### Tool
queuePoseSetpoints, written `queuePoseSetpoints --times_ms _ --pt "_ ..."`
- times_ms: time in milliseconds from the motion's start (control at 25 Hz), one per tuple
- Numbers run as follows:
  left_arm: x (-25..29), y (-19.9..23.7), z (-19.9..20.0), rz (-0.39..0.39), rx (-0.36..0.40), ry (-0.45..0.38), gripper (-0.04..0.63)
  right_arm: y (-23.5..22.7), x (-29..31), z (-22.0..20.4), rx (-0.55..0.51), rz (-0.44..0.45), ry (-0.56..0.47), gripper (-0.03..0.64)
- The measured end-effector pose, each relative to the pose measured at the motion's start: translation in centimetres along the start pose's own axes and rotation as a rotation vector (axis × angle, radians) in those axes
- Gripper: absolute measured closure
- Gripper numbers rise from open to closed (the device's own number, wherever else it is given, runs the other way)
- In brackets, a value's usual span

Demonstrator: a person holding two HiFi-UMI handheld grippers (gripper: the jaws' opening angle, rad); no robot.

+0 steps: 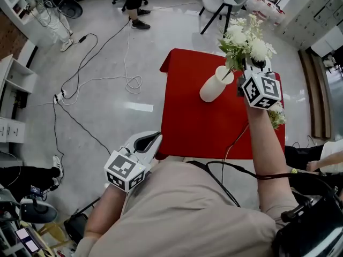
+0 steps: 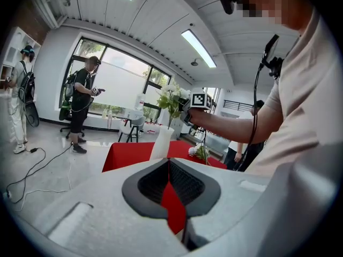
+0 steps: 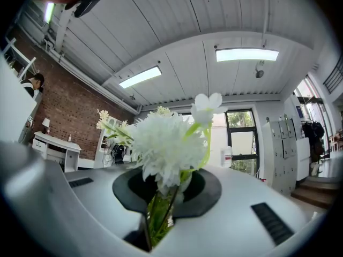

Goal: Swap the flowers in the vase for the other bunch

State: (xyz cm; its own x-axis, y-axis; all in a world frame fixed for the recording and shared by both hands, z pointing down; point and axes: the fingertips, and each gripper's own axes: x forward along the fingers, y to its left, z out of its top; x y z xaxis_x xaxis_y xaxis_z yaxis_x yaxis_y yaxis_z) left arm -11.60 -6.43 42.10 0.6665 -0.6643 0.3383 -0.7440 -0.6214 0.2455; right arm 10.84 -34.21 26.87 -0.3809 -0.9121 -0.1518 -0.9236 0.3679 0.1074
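Note:
A white vase (image 1: 214, 85) stands tilted in view on the red table (image 1: 198, 127); the left gripper view shows the vase (image 2: 161, 143) too. My right gripper (image 1: 248, 67) is shut on the green stems (image 3: 157, 214) of a white flower bunch (image 1: 244, 42), held just right of and above the vase mouth. One stem reaches down to the mouth; I cannot tell whether it is inside. A second bunch (image 1: 277, 116) lies at the table's right edge. My left gripper (image 1: 151, 140) hangs off the table's near left corner, jaws shut and empty (image 2: 169, 161).
Cables (image 1: 96, 74) trail over the pale floor left of the table. Chairs (image 1: 225, 4) and a standing person (image 1: 134, 4) are beyond the table's far side. Another person's hand (image 1: 321, 159) shows at the right. Shelves (image 1: 16, 79) line the left wall.

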Motion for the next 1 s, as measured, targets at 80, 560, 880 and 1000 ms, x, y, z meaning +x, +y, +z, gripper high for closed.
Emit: queuePoseSetpoints --times_ms 80,560,880,1000 --pt "-0.1 0.0 0.0 -0.001 0.001 0.003 0.588 0.4 -0.3 -1.0 -0.001 0.008 0.006 0.545" --pt "-0.3 0.2 -0.3 -0.015 0.01 0.018 0.588 2.3 -0.9 -6.7 0.019 0.045 0.093 0.499" --pt "-0.8 0.5 -0.6 -0.028 0.008 0.021 0.588 3.5 -1.7 -7.9 0.071 0.066 0.117 0.367" --pt "-0.9 0.7 -0.6 -0.037 0.012 0.02 0.588 4.0 -2.0 -8.3 0.077 0.072 0.127 0.332"
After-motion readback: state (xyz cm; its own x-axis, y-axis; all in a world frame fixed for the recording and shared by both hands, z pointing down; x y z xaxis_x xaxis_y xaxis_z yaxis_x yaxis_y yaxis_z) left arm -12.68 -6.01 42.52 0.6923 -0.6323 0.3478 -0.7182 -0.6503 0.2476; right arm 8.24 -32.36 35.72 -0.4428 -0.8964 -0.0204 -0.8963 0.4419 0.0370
